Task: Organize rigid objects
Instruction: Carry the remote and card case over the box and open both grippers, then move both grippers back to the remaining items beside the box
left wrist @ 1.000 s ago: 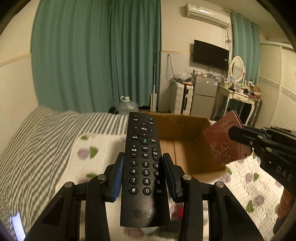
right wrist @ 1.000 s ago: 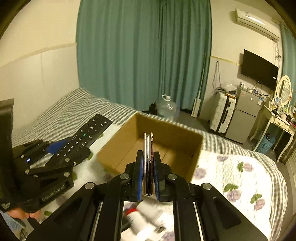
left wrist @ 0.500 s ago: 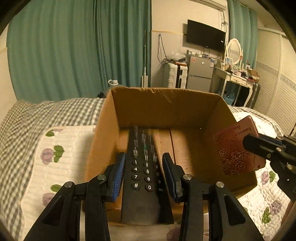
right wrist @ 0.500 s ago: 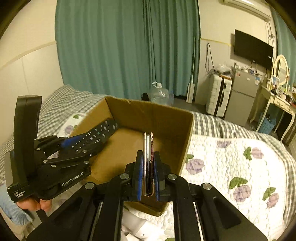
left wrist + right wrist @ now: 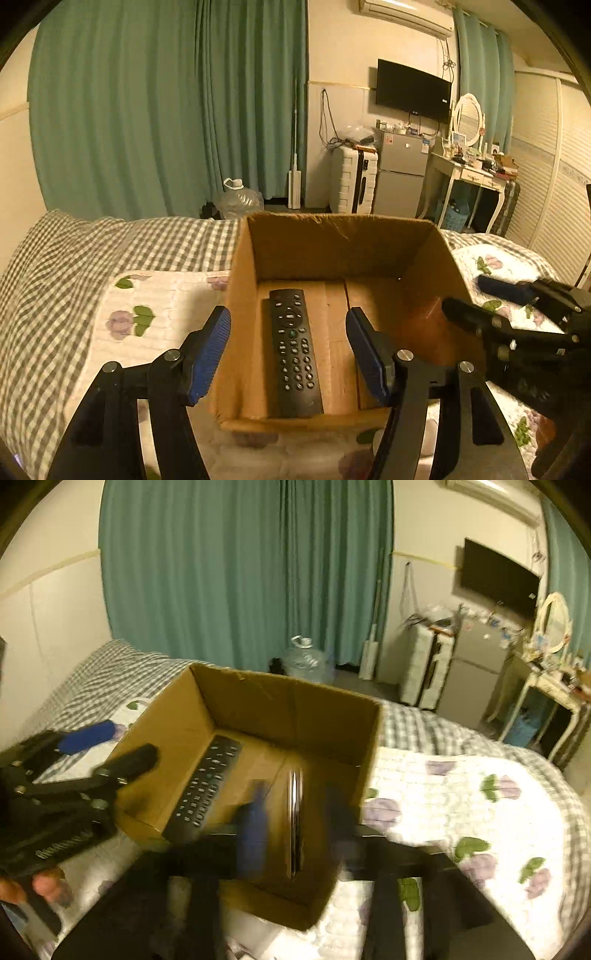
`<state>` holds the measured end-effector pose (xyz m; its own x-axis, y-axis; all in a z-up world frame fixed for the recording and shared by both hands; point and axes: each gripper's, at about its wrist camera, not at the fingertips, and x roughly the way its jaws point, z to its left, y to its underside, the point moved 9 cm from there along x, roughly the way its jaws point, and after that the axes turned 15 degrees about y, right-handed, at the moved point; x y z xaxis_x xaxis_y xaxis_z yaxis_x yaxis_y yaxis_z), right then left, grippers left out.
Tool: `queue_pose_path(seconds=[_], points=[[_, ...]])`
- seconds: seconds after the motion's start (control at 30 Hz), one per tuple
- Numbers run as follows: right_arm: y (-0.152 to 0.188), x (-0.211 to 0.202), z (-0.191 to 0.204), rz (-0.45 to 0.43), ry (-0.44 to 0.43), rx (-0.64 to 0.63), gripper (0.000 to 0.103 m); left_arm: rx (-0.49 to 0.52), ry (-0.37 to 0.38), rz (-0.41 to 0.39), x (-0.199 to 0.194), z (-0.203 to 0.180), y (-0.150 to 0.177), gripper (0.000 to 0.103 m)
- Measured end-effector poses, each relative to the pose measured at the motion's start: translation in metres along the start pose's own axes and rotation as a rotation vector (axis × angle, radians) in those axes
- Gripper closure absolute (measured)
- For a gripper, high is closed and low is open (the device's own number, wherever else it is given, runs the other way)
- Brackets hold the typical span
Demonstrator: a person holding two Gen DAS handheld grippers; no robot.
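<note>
A brown cardboard box (image 5: 247, 295) stands open on the bed. A black remote control (image 5: 293, 350) lies flat on the box floor, left of the middle; it also shows in the right wrist view (image 5: 207, 786). My left gripper (image 5: 288, 350) is open and empty above the box's near edge. My right gripper (image 5: 295, 823) is open and blurred over the box. The thin reddish booklet (image 5: 294, 823) stands on edge between its fingers, free of them. In the left wrist view the booklet (image 5: 424, 317) is a faint reddish blur by the right wall.
The bed has a checked sheet (image 5: 74, 258) and a flowered quilt (image 5: 461, 805). Beyond it stand green curtains (image 5: 147, 110), a water jug (image 5: 238, 199), a white suitcase (image 5: 352, 181), a small fridge (image 5: 400, 177) and a dressing table (image 5: 476, 173).
My left gripper opened and drew back, leaving the remote lying in the box. My right gripper moved over the box and opened, letting go of the booklet.
</note>
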<state>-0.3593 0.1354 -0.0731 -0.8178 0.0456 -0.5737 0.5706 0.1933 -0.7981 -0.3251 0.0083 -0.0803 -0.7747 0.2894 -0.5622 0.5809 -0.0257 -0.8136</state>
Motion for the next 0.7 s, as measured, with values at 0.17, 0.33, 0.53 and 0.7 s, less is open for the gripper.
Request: queue_pose_path(seconds=[0.17,0.33,0.53,0.7], points=[[-0.011,-0.049,-0.02,-0.035,0.041,0.025,0.03,0.016,-0.012,-0.029,-0.054,-0.003,-0.01,0.035],[-0.008,-0.106,-0.028,-0.065,0.085,0.009,0.021,0.031,-0.027,-0.063,-0.112,-0.008,-0.008,0.032],[0.024,-0.142,-0.021,-0.062,0.095,-0.021,0.018,0.032,-0.03,-0.055,-0.145,-0.01,0.024,0.031],[0.07,-0.137,-0.006,-0.01,0.061,-0.004,0.018,0.037,-0.041,-0.007,-0.138,-0.009,0.068,0.031]])
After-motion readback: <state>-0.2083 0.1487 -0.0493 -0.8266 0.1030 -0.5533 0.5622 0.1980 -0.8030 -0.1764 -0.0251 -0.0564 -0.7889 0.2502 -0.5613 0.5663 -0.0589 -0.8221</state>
